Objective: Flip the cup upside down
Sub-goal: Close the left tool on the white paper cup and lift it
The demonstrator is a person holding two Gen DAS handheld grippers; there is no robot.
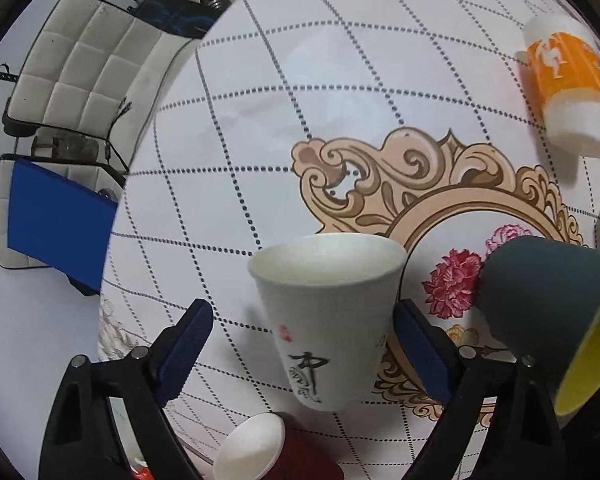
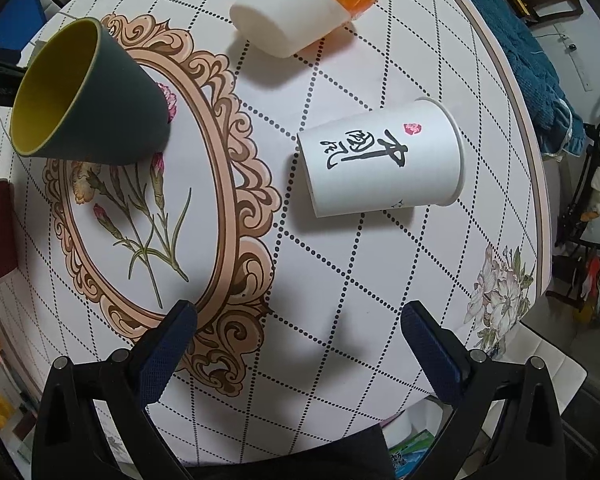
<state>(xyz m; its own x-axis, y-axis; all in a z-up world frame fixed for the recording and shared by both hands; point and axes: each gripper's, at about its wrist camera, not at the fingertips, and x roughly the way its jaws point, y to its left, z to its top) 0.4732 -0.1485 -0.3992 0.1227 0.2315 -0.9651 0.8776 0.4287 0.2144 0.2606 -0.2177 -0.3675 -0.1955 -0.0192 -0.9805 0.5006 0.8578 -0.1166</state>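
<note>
Tablecloth (image 2: 340, 280): white ground, black dotted diamond grid; beige and brown scrolled oval frame (image 2: 236, 208) at its centre, enclosing pink and red carnations on green stems; a pale pink-white bloom with green leaves printed well right of the frame. White paper cup (image 2: 384, 160), just right of the frame: black brush calligraphy, small red seal mark. Dark cup (image 2: 100, 112), on the frame's upper left edge: slate grey-green outside, mustard yellow inside. Orange cup (image 2: 308, 4), above the frame: orange band with white figures, white base. Maroon cup (image 1: 296, 452): white inside; place relative to the frame unclear. Gripper pads (image 2: 168, 352): textured navy on black arms.
</note>
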